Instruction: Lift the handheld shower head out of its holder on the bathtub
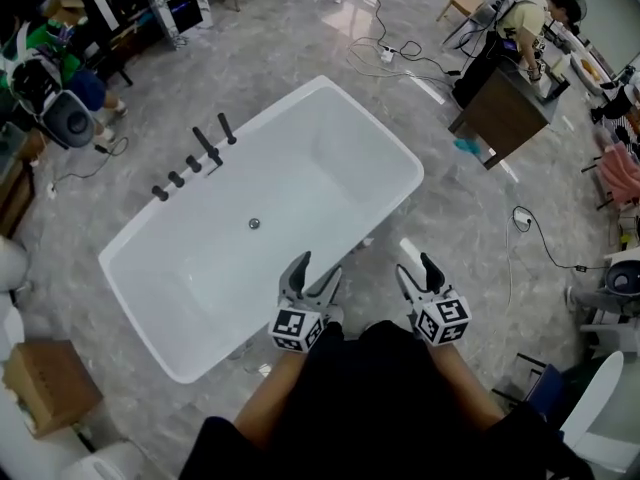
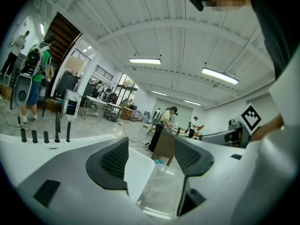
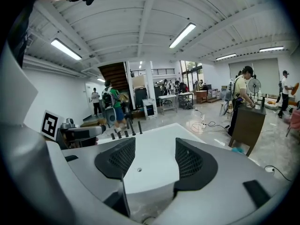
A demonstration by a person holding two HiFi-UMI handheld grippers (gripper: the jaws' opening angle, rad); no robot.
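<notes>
Close to the person, the left gripper (image 1: 318,268) is at the near rim of the white bathtub (image 1: 150,238) and the right gripper (image 1: 417,266) is just outside it. Both have their jaws spread, with nothing between them. The tub holds only its drain (image 1: 254,224). On the far rim, well apart from both grippers, sits the black handheld shower head (image 1: 207,146) beside a row of black knobs (image 1: 177,179). Farther away are floor cables (image 1: 385,53) and a wooden cabinet (image 1: 505,113).
</notes>
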